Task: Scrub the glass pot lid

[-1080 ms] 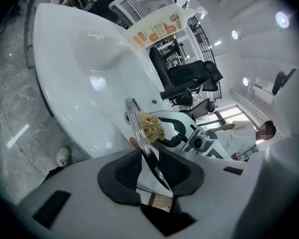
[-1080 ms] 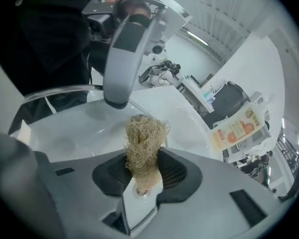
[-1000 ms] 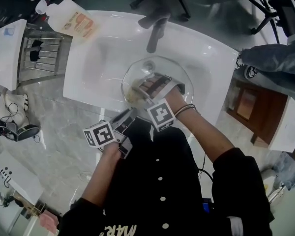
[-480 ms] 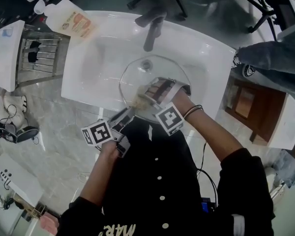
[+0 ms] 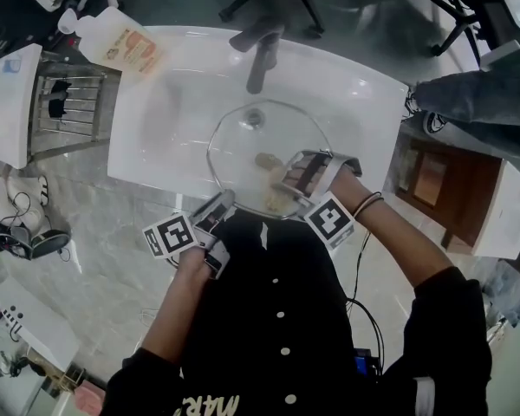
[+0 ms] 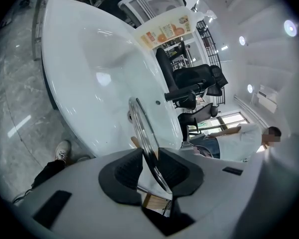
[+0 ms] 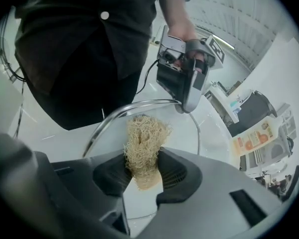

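The round glass pot lid [image 5: 243,146] is held over the white sink [image 5: 156,137]. My left gripper [image 5: 218,208] has the lid's near rim between its jaws. In the left gripper view the metal rim [image 6: 142,123] runs edge-on between the pads of the left gripper [image 6: 150,171], and the jaws are closing on it. My right gripper [image 5: 288,187] is shut on a beige fibrous scrubber [image 5: 279,201] that rests against the lid's near right part. In the right gripper view the scrubber [image 7: 142,143] sticks out of the right gripper [image 7: 142,176] and touches the lid [image 7: 134,105], with the left gripper [image 7: 187,83] beyond it.
A dark faucet [image 5: 258,55] stands at the sink's far edge. A soap bottle [image 5: 113,37] lies at the far left corner, beside a wire rack [image 5: 69,102]. A grey marble counter [image 5: 87,206] runs along the left. Office chairs stand beyond the sink.
My right gripper has slid the scrubber to the right and nearer across the lid, from its near left part to its near right part. The left gripper has kept its place on the rim.
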A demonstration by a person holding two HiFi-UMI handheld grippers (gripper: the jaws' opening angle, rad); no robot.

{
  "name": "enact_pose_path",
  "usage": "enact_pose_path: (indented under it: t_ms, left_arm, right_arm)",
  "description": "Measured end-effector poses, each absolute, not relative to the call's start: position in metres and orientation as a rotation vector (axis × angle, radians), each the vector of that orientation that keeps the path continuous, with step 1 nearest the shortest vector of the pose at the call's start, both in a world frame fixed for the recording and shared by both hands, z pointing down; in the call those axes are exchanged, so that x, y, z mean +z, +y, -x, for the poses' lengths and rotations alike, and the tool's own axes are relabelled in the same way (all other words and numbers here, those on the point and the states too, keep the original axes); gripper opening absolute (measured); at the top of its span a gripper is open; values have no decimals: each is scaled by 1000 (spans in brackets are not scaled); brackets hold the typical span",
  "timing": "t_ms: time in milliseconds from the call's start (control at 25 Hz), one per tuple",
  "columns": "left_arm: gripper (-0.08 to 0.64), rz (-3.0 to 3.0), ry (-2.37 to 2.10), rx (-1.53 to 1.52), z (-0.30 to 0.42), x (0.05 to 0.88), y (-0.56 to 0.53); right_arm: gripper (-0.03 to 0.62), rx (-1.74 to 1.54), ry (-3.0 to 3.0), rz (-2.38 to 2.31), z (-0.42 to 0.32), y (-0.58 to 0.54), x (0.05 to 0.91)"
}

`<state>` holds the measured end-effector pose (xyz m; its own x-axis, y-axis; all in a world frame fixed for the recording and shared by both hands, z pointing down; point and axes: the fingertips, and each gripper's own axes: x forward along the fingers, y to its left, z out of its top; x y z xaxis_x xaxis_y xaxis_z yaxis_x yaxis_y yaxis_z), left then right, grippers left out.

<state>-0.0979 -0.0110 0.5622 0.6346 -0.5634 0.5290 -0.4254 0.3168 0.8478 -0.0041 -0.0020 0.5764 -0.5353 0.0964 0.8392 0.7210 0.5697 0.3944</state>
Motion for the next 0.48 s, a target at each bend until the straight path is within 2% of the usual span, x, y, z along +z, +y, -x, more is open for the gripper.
enact_pose_path:
  t_ms: [240, 480]
  left_arm:
    - [115, -1309, -958, -106, 97, 560, -11]
    - [118, -1341, -967, -78, 96, 560, -13]
  right_arm:
    - [141, -921, -1919, 734, -32, 1, 577]
    - [141, -910, -1883, 735, -36, -2, 581]
